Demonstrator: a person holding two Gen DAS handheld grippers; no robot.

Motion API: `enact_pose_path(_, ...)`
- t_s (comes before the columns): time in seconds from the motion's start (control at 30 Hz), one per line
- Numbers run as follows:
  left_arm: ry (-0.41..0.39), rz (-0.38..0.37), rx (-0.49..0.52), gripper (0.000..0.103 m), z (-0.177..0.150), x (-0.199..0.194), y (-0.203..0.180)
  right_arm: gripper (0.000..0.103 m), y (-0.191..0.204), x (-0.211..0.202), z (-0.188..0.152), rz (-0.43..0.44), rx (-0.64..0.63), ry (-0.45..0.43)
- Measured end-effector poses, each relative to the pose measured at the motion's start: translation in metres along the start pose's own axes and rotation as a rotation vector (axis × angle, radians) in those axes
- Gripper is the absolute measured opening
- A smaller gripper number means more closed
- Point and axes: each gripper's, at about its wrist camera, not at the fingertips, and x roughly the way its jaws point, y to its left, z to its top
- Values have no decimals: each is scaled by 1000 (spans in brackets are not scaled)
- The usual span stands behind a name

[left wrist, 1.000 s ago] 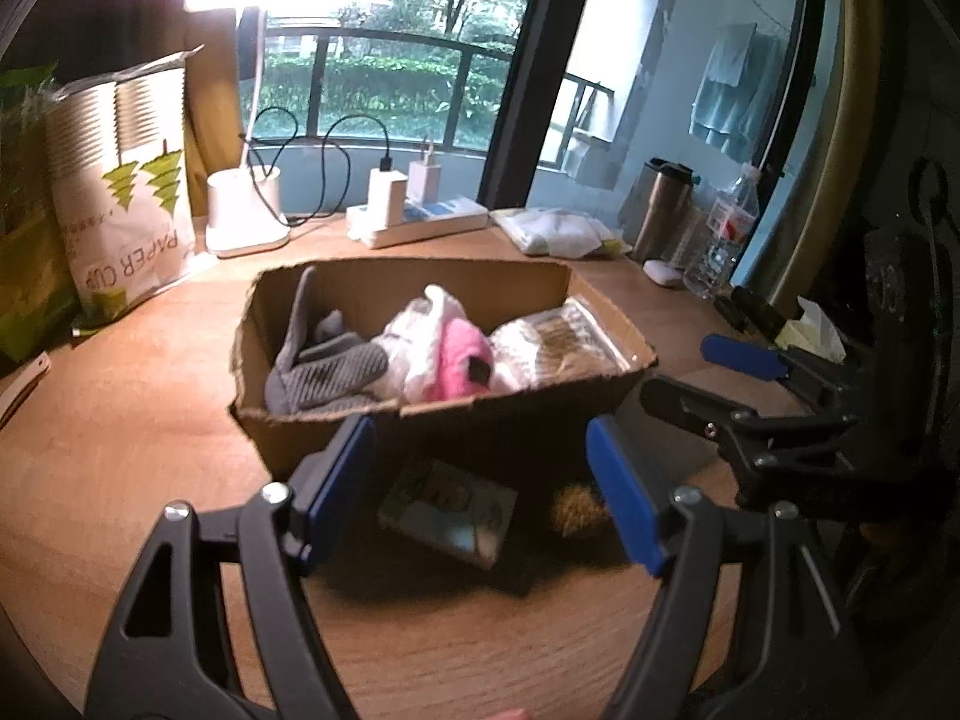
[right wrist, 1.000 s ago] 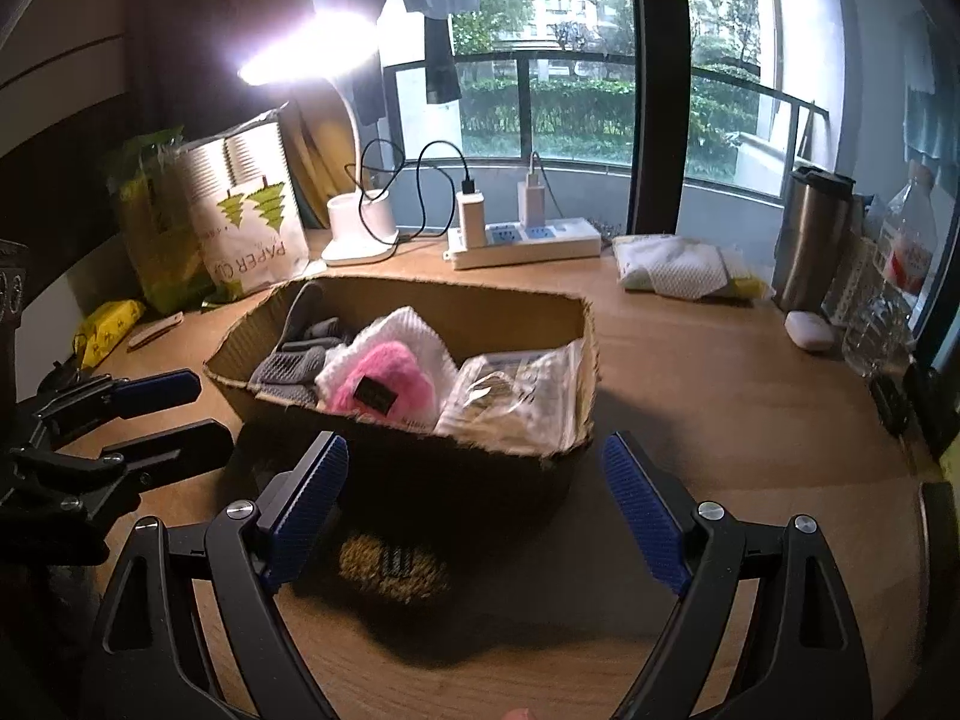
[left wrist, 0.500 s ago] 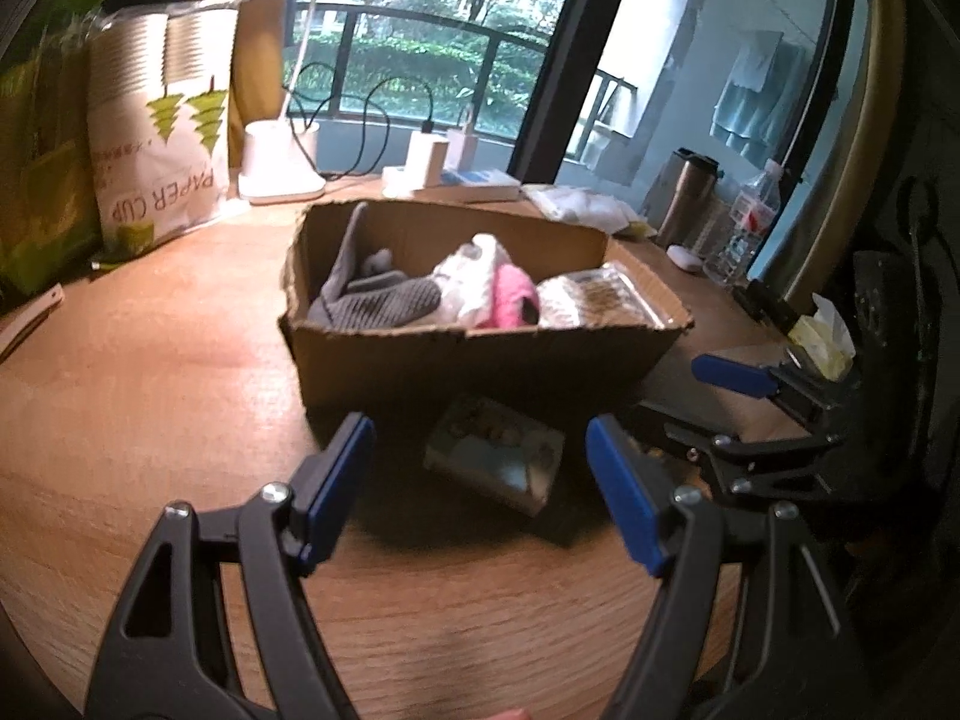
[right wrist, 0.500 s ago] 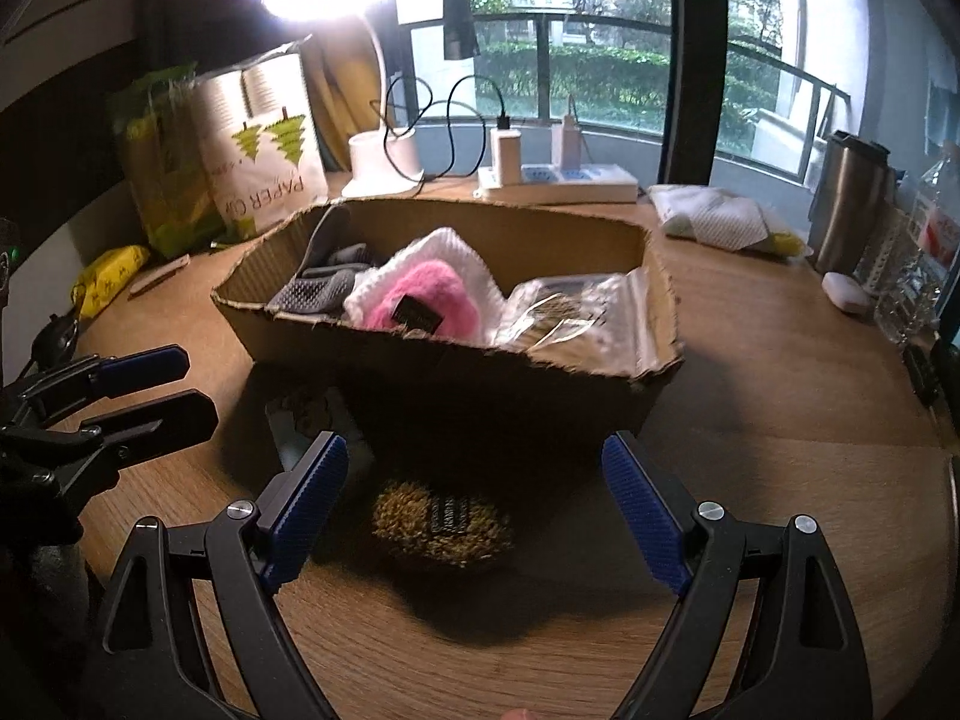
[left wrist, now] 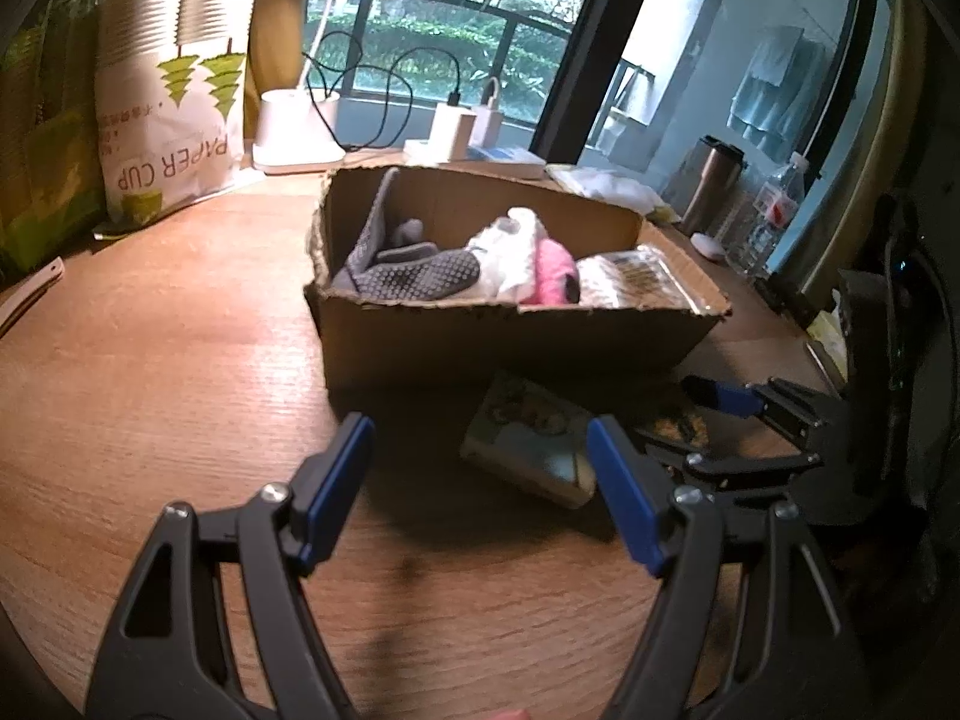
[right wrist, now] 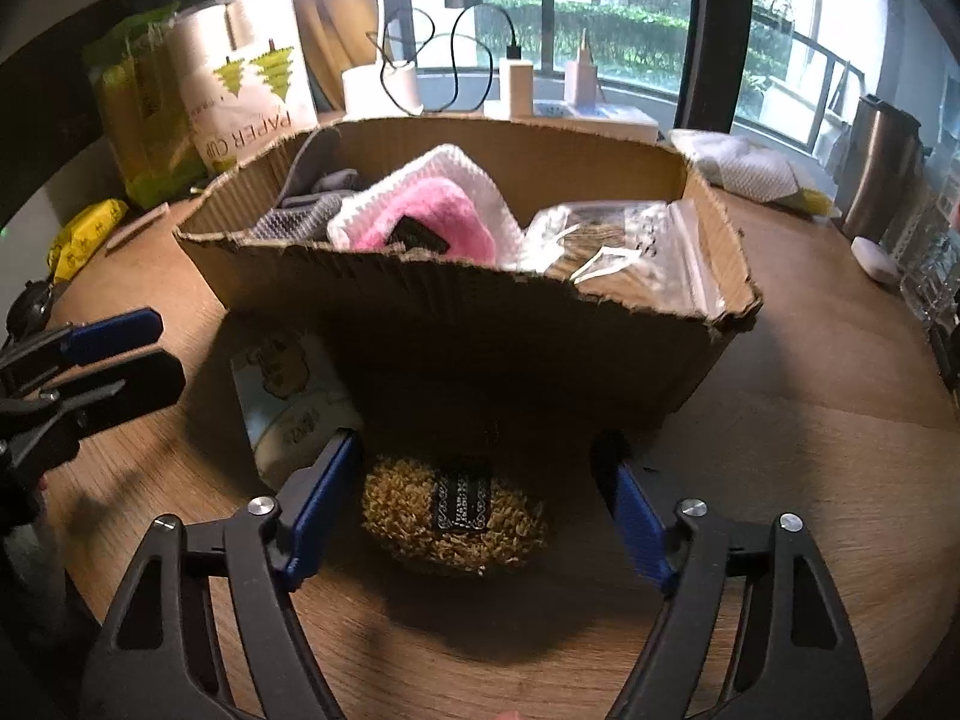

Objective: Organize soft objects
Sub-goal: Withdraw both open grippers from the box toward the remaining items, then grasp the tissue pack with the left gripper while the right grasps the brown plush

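Both grippers have their jaws released: the right gripper [right wrist: 480,495] straddles a tan fuzzy pad [right wrist: 454,513] lying at lower centre on the table [right wrist: 810,480], before the cardboard box [right wrist: 480,324]; the left gripper [left wrist: 480,480] hovers near a small printed packet [left wrist: 531,441].

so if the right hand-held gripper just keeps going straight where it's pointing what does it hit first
Most likely the tan fuzzy pad on the table, lying between the open fingers of the right hand-held gripper. Past it stands the front wall of the cardboard box. Depth is hard to judge through the fisheye.
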Motion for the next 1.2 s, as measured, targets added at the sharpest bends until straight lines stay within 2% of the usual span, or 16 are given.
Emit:
enact_pose_path(0.03, 4, 1, 1, 75, 0, 2, 0, 75, 0, 3, 0, 3, -4, 11)
enact_pose_path(0.2, 34, 11, 15, 75, 0, 12, -5, 71, -1, 5, -3, 11, -7, 23)
enact_pose_path(0.43, 75, 16, 56, 76, -2, 24, -20, 70, -15, 0, -7, 9, 24, 7)
enact_pose_path(0.5, 90, 22, 71, 86, -3, 28, -26, 70, -21, -1, -9, 9, 35, 4)
enact_pose_path(0.57, 104, 27, 85, 90, -3, 32, -31, 70, -27, -3, -9, 11, 44, -2)
enact_pose_path(1.2, 193, 167, 163, 90, -2, 73, -54, 70, -73, -13, -20, 54, 137, -52)
